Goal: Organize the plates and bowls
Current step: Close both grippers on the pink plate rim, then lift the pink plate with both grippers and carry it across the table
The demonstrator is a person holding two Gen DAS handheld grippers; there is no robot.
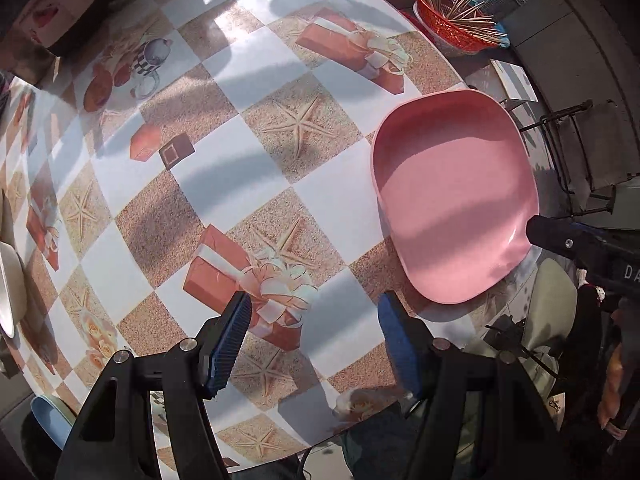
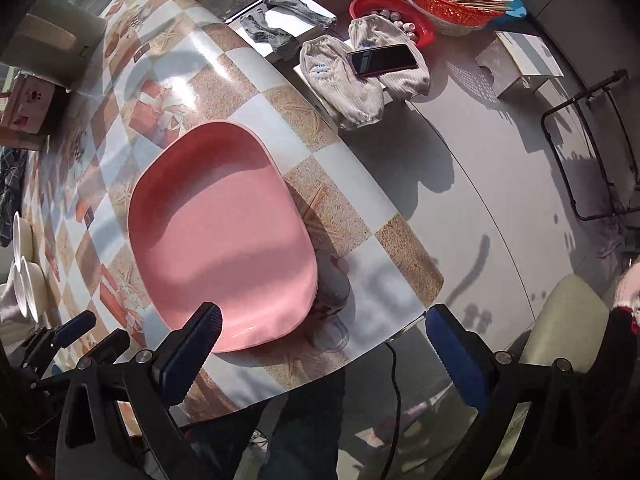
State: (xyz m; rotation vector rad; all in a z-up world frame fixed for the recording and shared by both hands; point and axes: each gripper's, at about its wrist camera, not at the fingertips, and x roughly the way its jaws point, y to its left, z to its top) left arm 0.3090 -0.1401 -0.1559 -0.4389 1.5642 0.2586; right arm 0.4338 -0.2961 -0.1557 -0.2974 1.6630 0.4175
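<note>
Pink plate (image 1: 456, 204): we see it lying flat on the bench (image 1: 256, 184), near the bench's right corner, its rounded-square rim lit by sun with a shadow band across the middle.
Left gripper (image 1: 314, 346): we hold it above the checked cloth, well to the left of the plate; its blue-padded fingers (image 1: 228, 348) are spread wide and grasp nothing.
Right gripper (image 2: 324, 354): we hold it at the near edge of the plate; its fingers (image 2: 192, 350) stand released, wide apart, the left one just over the plate's near rim, the right one out past the bench edge. We cannot tell whether the left finger touches the rim.
White bowls (image 2: 26, 276): we see them stacked at the far left edge of the right wrist view, well apart from the plate.
Beyond the bench: a red basket (image 2: 444, 4) of wooden sticks, a phone (image 2: 382, 59) lying on pale sleeve covers (image 2: 344, 84).
</note>
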